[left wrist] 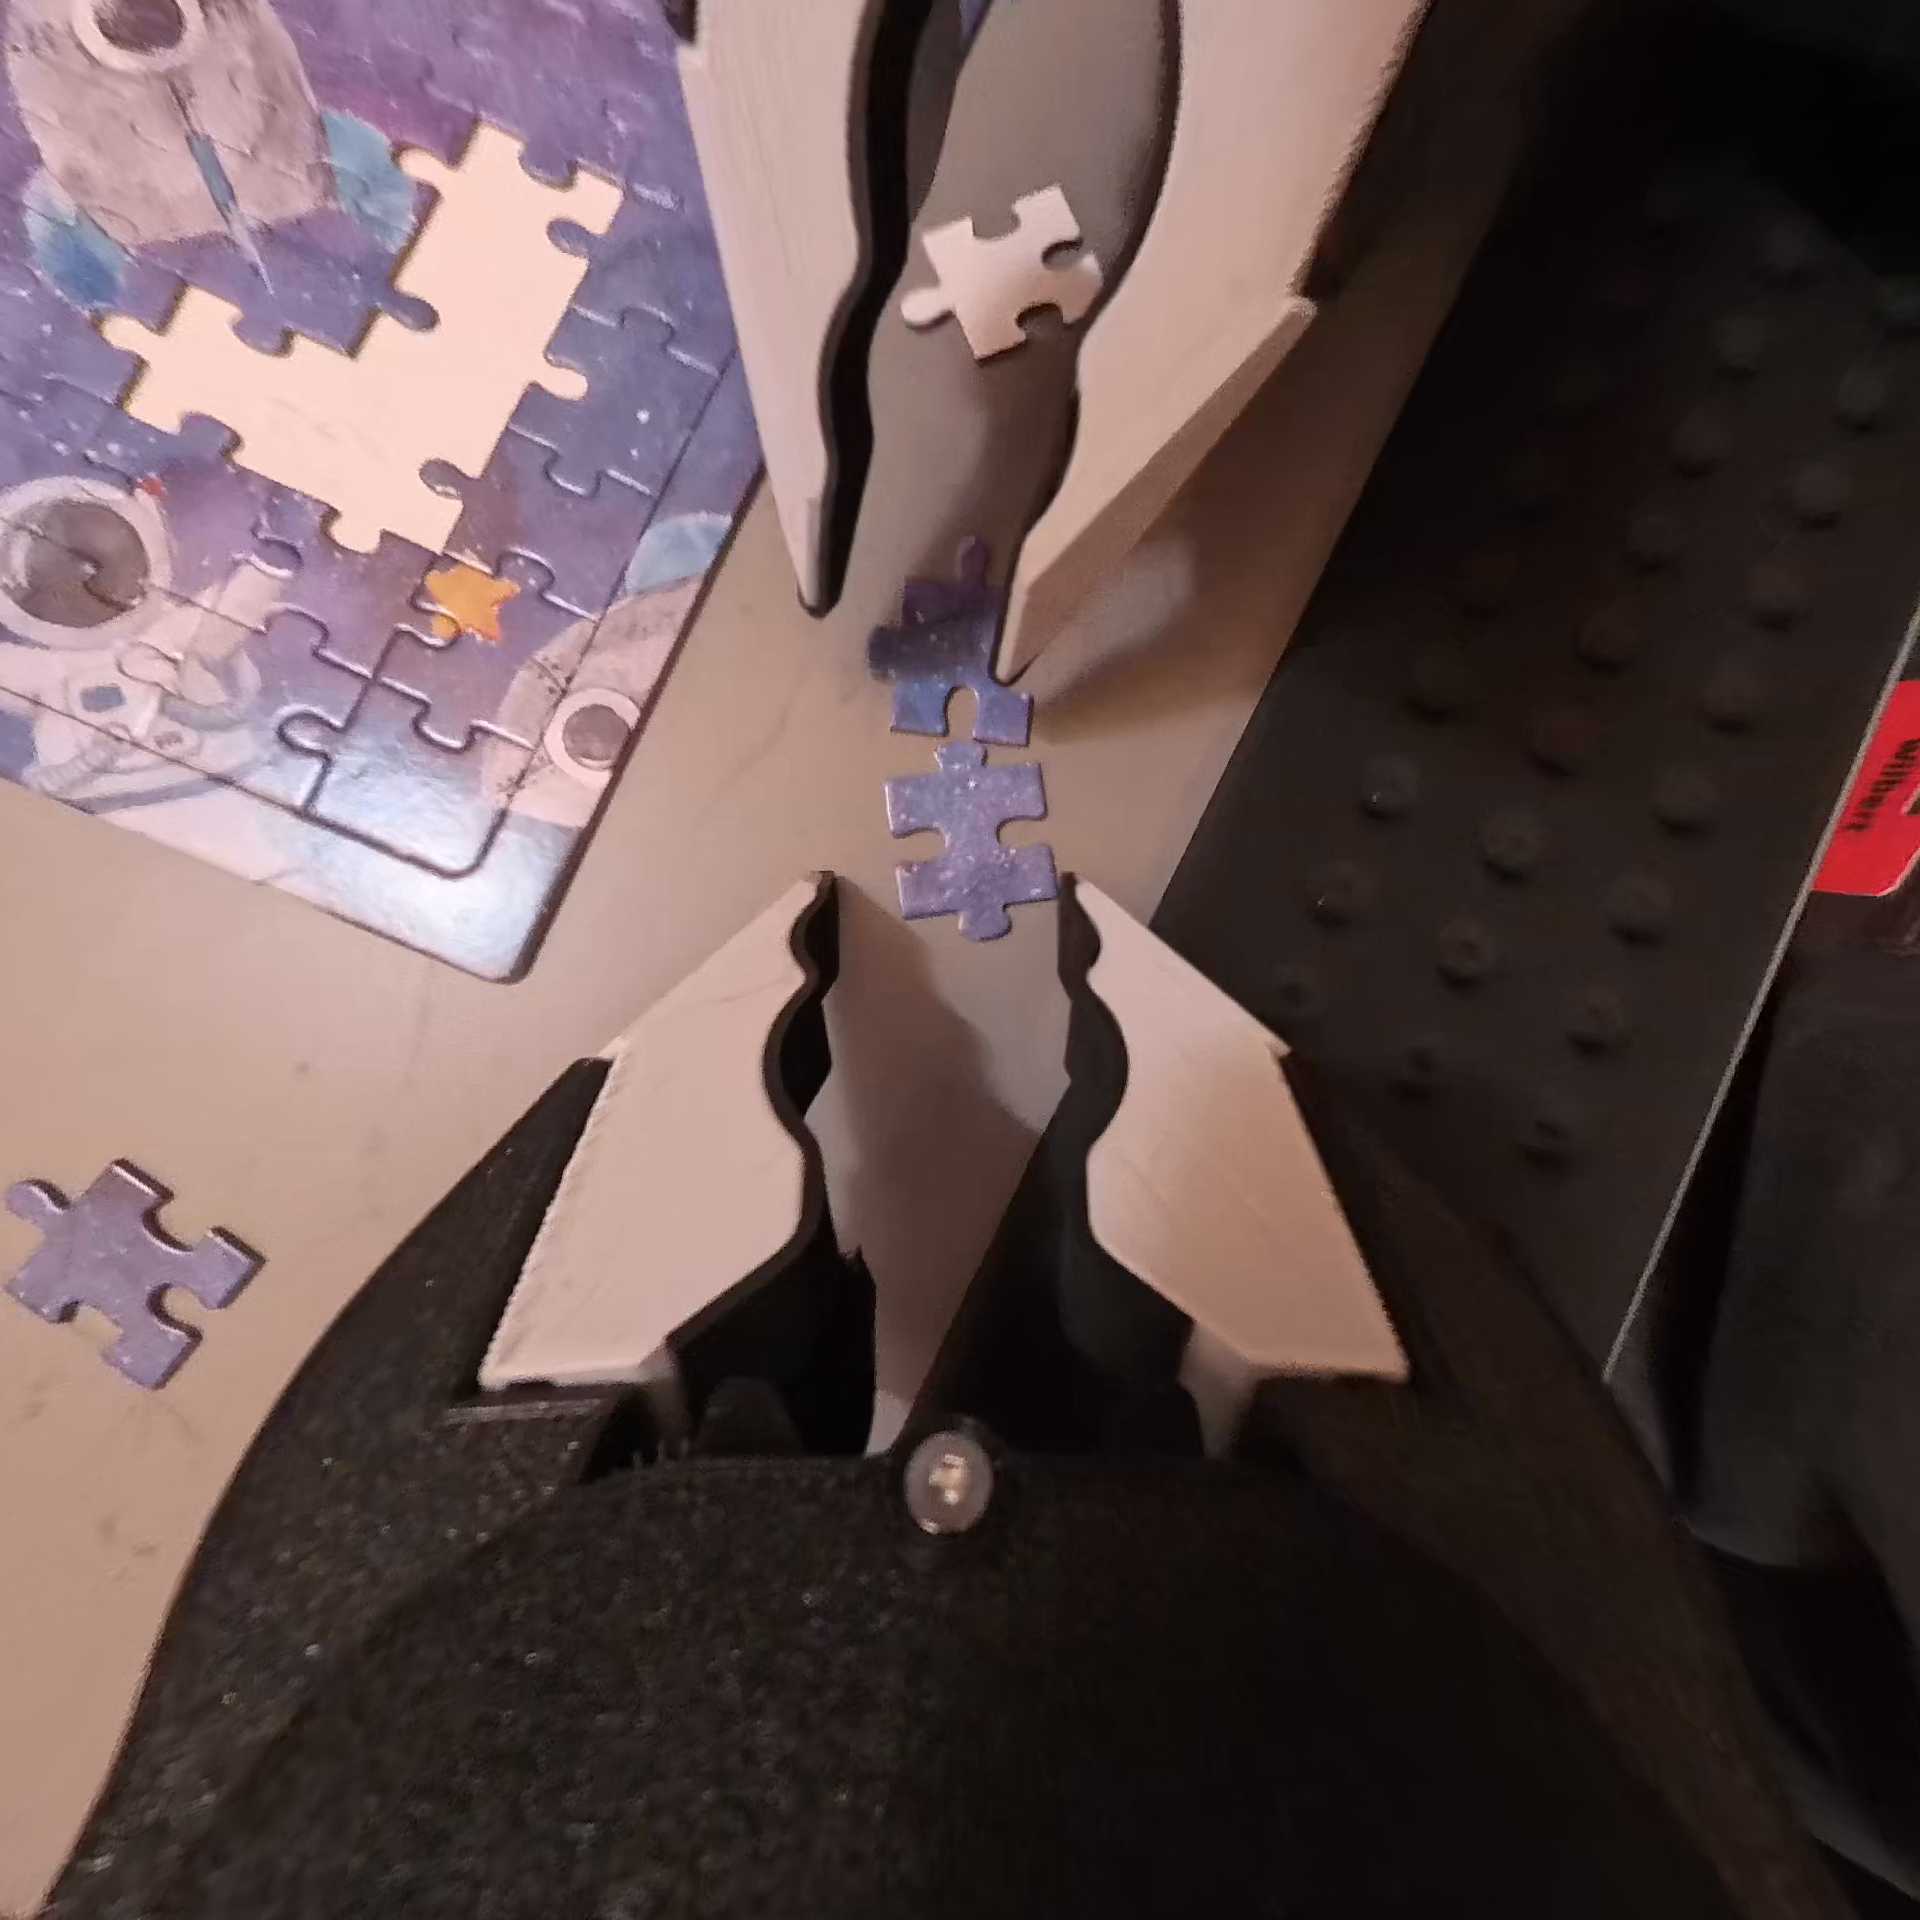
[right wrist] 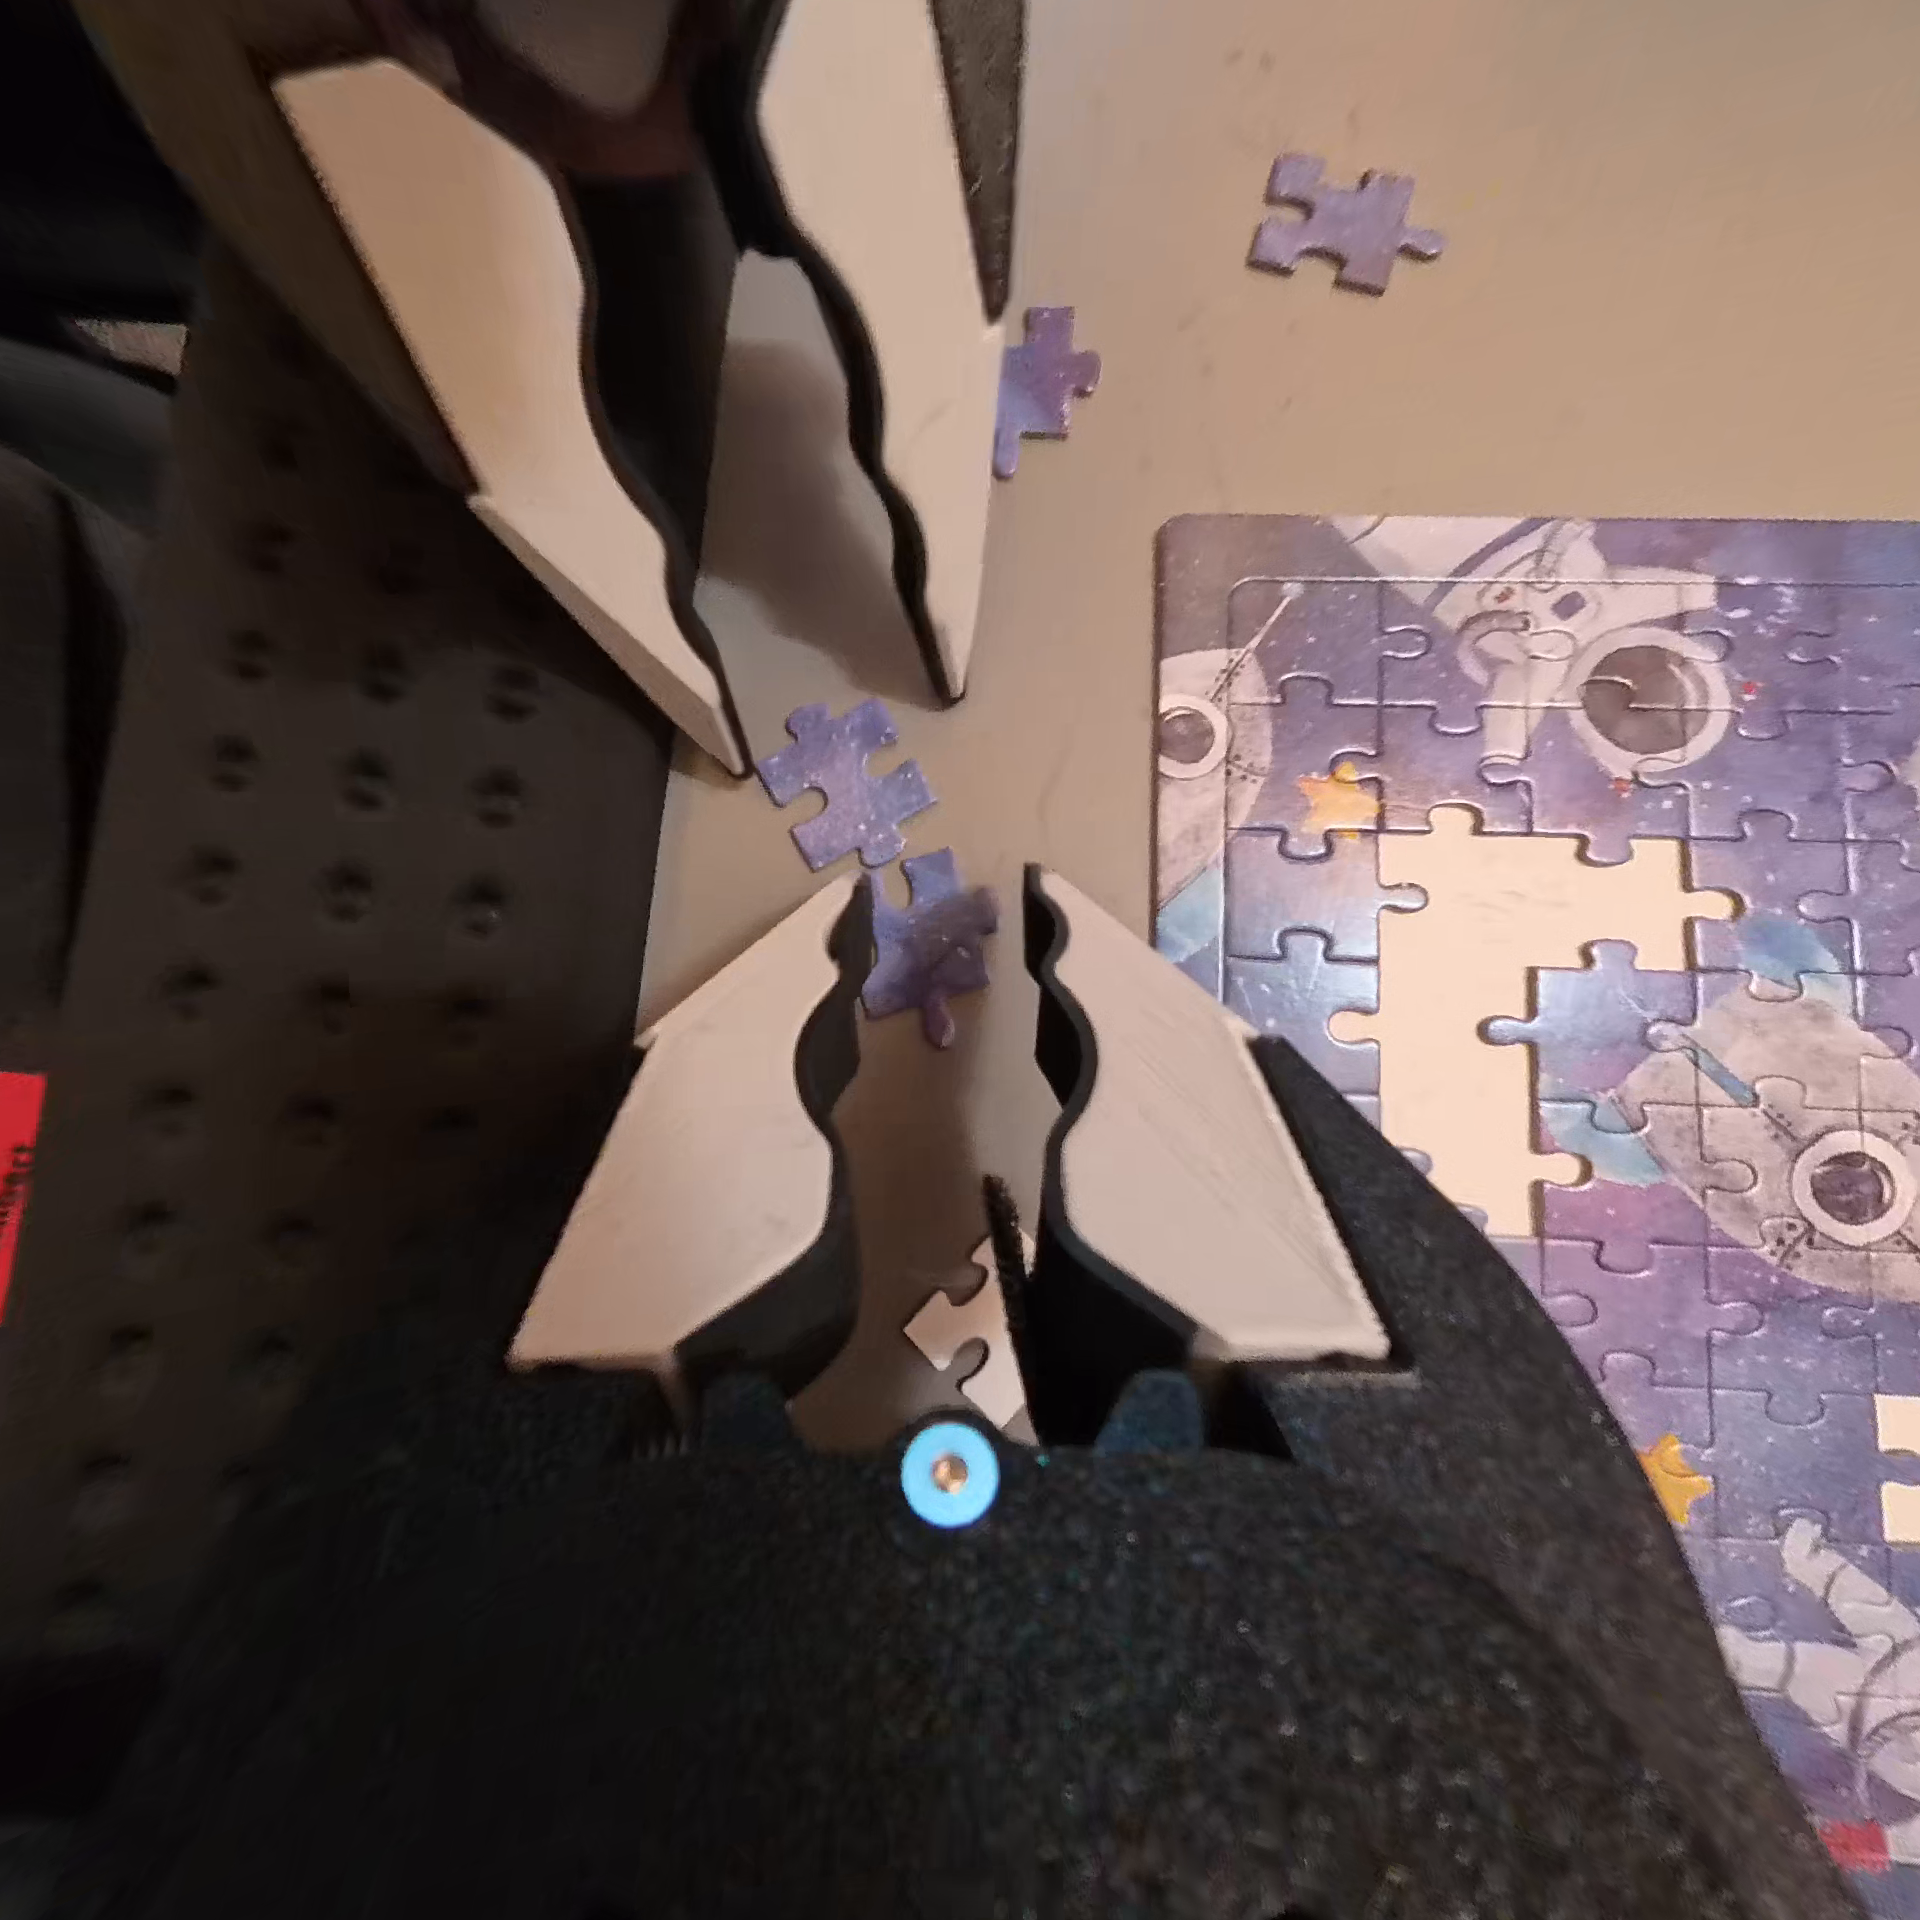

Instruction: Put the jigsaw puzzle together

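Jaws apart; puzzle tray (right wrist: 1195, 561) part-filled

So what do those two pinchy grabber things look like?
Both look alike: the left gripper and right gripper each have two pale cream, pointed fingers with wavy black inner edges on a rough black body. Left has a silver screw, right a light-blue ring.
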Demonstrator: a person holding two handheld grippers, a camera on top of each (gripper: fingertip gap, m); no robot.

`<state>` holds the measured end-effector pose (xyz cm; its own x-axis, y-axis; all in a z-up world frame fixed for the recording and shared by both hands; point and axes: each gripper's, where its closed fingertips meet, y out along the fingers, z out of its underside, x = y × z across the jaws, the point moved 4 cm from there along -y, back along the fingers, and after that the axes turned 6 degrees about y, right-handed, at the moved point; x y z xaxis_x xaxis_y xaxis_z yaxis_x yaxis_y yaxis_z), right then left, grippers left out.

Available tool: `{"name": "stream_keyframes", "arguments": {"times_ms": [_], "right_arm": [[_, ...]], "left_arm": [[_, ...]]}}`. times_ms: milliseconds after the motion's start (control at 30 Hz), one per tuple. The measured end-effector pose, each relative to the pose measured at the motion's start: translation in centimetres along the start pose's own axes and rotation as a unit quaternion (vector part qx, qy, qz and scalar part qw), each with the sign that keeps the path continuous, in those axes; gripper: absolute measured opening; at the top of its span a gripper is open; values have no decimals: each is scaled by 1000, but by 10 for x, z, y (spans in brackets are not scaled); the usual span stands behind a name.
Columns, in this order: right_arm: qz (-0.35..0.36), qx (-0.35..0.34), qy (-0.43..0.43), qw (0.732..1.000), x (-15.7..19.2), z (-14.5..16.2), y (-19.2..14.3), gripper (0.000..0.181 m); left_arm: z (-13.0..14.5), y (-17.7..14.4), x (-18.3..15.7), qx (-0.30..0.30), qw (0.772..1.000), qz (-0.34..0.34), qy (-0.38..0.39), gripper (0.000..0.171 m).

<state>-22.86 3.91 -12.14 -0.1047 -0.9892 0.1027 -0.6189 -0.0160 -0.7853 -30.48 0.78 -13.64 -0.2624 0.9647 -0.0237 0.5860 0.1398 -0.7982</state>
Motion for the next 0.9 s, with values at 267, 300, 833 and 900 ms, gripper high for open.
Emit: {"name": "stream_keyframes", "arguments": {"times_ms": [267, 300, 833, 900], "right_arm": [[-14, -36, 57, 998, 10, 18, -8, 28], [-15, -41, 62, 997, 11, 20, -11, 29], [-70, 25, -104, 992, 35, 6, 19, 32], [-79, 25, -111, 990, 33, 4, 21, 33]], "left_arm": [[-6, 5, -5, -7, 1000, -7, -8, 2], [-6, 4, -4, -8, 1000, -19, 1, 0], [-1, 2, -19, -8, 996, 79, 40, 9], [-2, 2, -16, -14, 996, 82, 29, 9]]}}
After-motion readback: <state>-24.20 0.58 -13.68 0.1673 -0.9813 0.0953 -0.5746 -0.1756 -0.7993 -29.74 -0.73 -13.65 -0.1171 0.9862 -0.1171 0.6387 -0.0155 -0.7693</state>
